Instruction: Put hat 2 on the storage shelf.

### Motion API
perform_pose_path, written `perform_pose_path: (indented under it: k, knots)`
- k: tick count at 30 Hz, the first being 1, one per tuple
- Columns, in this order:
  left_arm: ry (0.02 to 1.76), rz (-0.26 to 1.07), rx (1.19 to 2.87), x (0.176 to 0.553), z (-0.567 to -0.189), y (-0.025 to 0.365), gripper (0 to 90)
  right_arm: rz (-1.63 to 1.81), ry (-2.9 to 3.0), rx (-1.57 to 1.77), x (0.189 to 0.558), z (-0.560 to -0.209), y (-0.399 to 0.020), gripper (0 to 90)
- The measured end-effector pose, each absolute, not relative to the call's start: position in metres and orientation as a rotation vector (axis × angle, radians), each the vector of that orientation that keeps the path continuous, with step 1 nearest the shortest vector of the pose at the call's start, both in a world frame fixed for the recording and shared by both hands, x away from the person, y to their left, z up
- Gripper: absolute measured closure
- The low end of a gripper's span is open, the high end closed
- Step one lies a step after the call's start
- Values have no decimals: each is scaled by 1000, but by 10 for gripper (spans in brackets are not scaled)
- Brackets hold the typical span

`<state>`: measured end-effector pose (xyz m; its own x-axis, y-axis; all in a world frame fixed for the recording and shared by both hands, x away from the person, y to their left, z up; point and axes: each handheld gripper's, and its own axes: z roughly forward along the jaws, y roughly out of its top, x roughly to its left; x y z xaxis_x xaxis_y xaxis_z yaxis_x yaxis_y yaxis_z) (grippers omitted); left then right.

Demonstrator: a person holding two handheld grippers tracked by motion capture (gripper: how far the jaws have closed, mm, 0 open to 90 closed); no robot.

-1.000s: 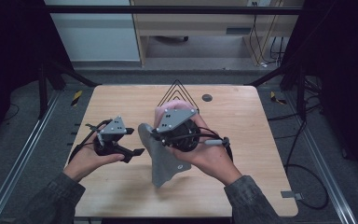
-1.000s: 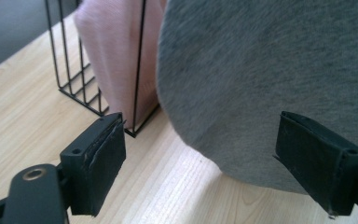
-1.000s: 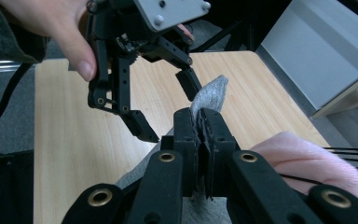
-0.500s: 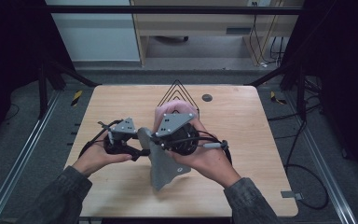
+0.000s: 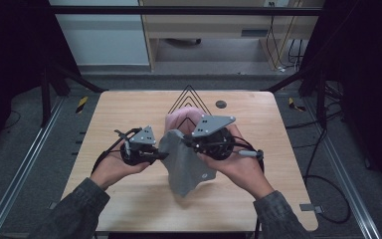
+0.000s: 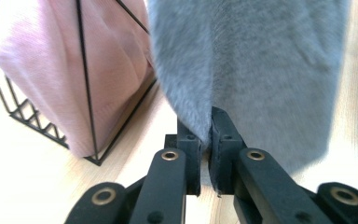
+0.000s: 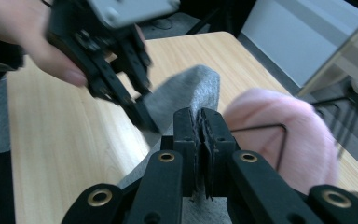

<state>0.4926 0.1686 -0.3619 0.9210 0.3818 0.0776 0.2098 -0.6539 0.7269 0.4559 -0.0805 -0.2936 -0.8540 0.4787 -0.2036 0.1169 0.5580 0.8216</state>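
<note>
A grey cloth [image 5: 185, 167] hangs over the middle of the wooden table [image 5: 104, 124], held up by both grippers. My left gripper [image 5: 163, 156] is shut on its left edge; in the left gripper view the jaws [image 6: 209, 126] pinch a fold of the grey cloth [image 6: 261, 70]. From the right, my right gripper [image 5: 184, 142] is shut on the cloth's top edge, and its own view has the jaws [image 7: 198, 116] closed on the grey cloth [image 7: 182, 93]. The left gripper [image 7: 144, 119] appears there too, blurred.
A pink cloth [image 5: 184, 118] sits in a black wire rack [image 5: 189, 94] just behind the grippers, close to the grey cloth. A small dark disc [image 5: 221, 104] lies on the table's far side. Metal rails run along both sides of the table.
My left gripper has moved right to the grey cloth and closed on its left edge. The right gripper has kept its hold and shifted slightly right.
</note>
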Motion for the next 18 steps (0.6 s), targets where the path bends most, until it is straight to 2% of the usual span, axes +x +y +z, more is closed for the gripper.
perform_pose_path:
  k: [11, 18]
  knots:
    - [423, 377, 2258, 490, -301, 167, 869, 1286, 2278, 585, 465, -268, -116, 859]
    - [435, 444, 2203, 500, -256, 164, 870, 1318, 2205, 601, 477, -229, -123, 859]
